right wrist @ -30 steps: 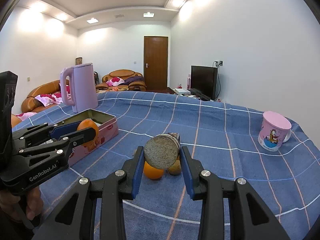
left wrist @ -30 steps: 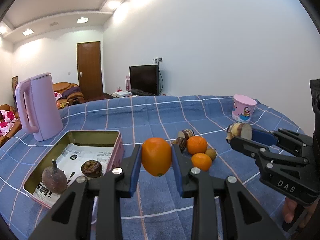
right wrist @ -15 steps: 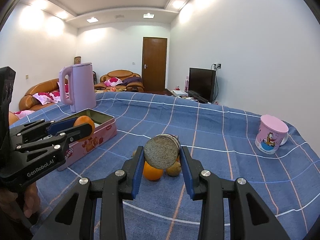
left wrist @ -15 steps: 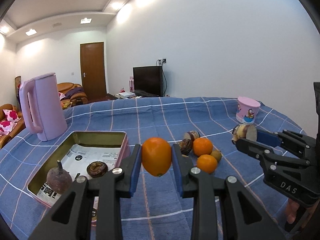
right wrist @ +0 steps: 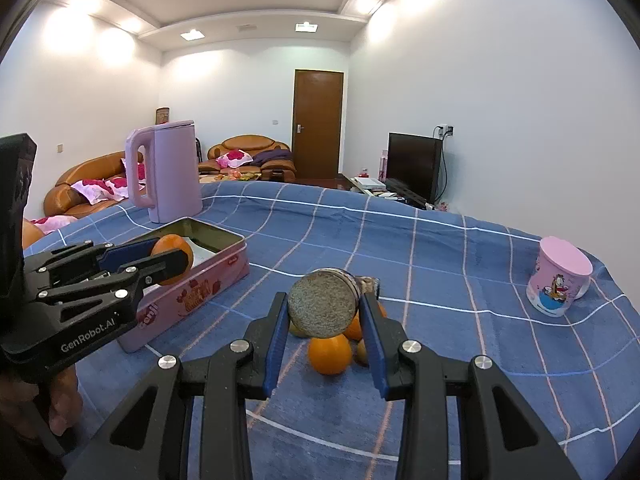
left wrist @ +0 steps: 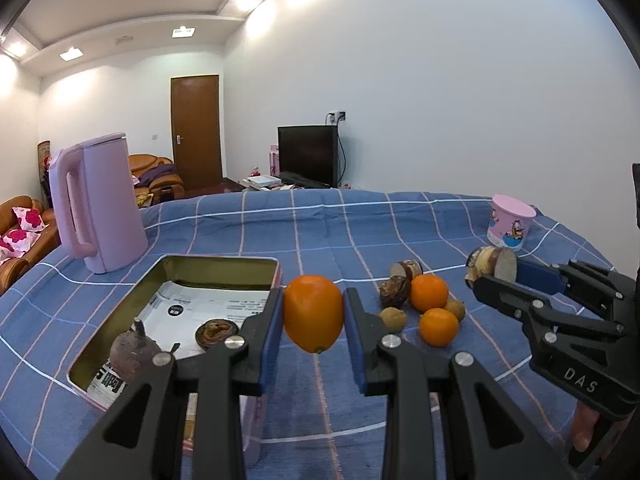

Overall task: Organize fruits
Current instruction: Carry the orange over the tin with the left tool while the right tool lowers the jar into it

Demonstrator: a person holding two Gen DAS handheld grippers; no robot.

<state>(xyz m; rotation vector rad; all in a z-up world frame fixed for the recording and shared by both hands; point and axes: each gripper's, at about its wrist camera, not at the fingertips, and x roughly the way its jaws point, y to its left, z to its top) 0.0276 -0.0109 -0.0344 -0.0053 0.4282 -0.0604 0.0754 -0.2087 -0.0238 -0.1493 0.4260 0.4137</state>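
"DAS" – right gripper; "GenRobot.AI" – left gripper

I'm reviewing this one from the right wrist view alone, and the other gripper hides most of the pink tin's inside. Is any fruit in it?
Observer: Yes. The left wrist view shows a dark round fruit with a stem in the pink rectangular metal tin.
Reviewer: Only that?
Observer: No. A brown cut slice lies beside it on printed paper.
Reviewer: The round cut piece in my right gripper jaws blocks the pile. How many oranges lie loose?
Observer: Two round oranges on the blue checked cloth, not counting the oval orange clamped in the left gripper jaws.
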